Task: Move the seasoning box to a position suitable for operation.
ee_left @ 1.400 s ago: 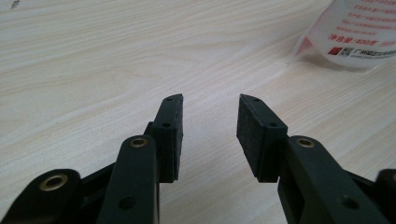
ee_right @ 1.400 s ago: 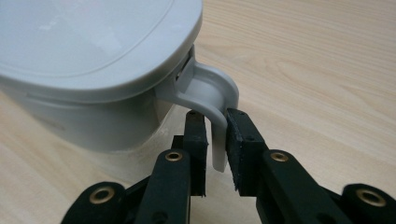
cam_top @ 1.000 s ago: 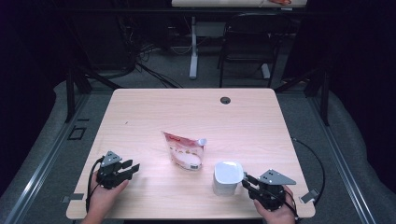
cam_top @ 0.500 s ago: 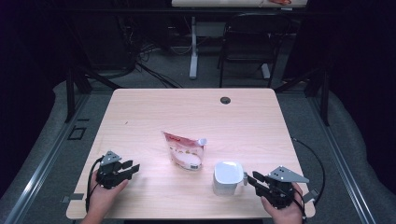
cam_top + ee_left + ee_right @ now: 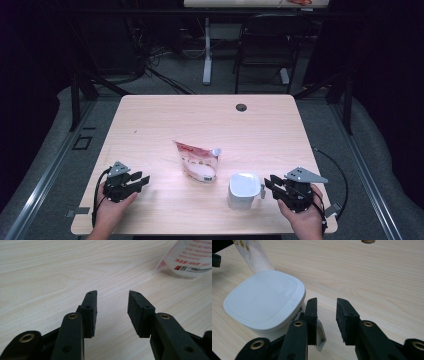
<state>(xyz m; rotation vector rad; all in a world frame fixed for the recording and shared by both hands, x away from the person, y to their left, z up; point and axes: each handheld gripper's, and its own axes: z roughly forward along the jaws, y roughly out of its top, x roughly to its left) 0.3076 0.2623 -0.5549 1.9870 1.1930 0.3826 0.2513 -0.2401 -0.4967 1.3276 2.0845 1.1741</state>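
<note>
The white lidded cup stands on the tabletop near the front edge, just beside the right gripper, with the red and white pouch lying close behind it toward the middle. Compared with one second ago, the right gripper has turned a little and its fingers now point more directly at the cup's handle. In the right gripper view the fingers are open to a moderate gap and hold nothing; the handle is at the left finger, not yet between them. I think this means the grasp of the handle is being prepared and the gripper needs to shift slightly toward the cup before closing. The left gripper rests on the tabletop well apart from the pouch and has not moved; its fingers are also open and empty.
</note>
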